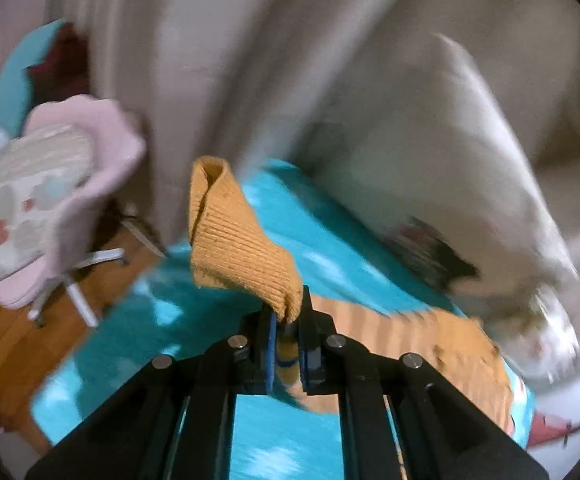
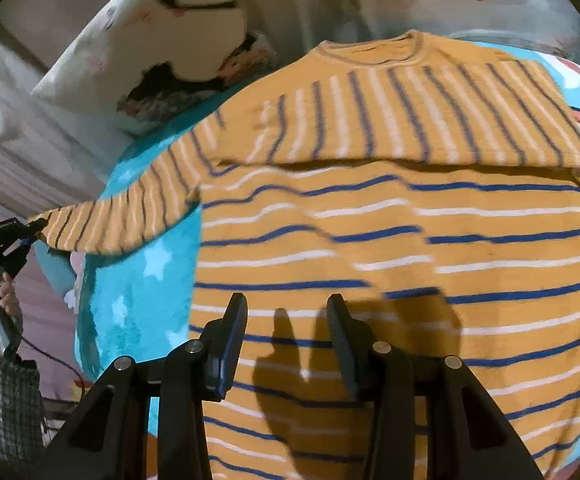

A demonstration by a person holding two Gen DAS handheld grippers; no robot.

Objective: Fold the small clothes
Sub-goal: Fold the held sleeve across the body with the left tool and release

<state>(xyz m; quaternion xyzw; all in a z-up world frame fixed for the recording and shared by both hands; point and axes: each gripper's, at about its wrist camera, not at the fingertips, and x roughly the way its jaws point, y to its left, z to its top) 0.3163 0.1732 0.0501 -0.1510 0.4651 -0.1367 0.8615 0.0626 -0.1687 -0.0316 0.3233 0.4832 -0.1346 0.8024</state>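
An orange sweater (image 2: 390,240) with blue and white stripes lies on a turquoise blanket (image 2: 137,288), its upper part folded down over the body. My left gripper (image 1: 287,320) is shut on the ribbed orange sleeve cuff (image 1: 229,236) and holds the sleeve (image 2: 129,220) stretched out to the left, off the blanket. The left gripper also shows in the right wrist view (image 2: 29,232). My right gripper (image 2: 285,332) is open and empty, hovering over the lower body of the sweater.
A pink swivel chair (image 1: 61,200) stands on the wooden floor (image 1: 5,340) at the left. A white patterned pillow (image 2: 161,40) lies beyond the sweater. Beige curtains (image 1: 229,60) hang behind.
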